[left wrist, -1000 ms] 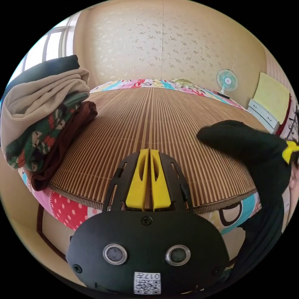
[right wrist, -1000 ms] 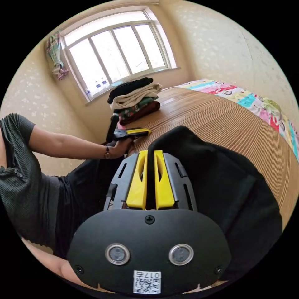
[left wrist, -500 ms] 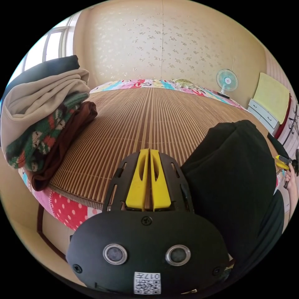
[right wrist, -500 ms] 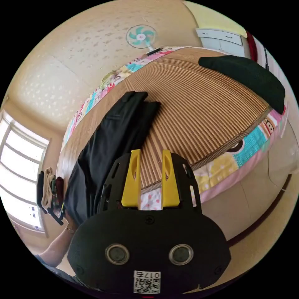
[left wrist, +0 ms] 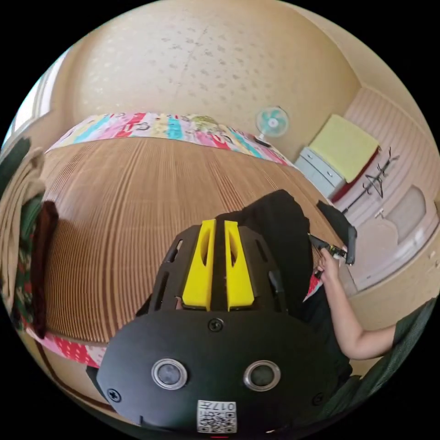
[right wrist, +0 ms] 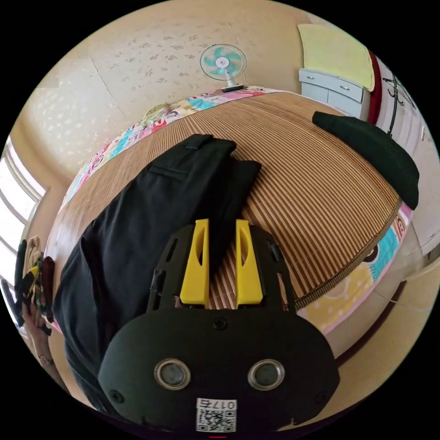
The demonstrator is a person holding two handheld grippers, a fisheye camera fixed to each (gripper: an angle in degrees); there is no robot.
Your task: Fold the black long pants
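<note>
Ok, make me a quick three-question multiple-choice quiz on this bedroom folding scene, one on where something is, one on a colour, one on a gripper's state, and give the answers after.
1. Where do the black long pants lie?
A. Spread on the bamboo mat on the bed
B. Hung on the coat rack
C. On the floor by the drawers

2. What colour are the blades of the small fan?
A. Red
B. Teal
C. Black

3. How do the right gripper's jaws stand?
A. Clamped on a sock
C. Clamped on the mat's edge
B. Apart, with nothing between them

Answers:
1. A, the right gripper view shows the pants stretched flat over the striped mat.
2. B, the blades look pale teal against the wall behind the bed.
3. B, the mat shows through the gap between the two yellow jaws.
</note>
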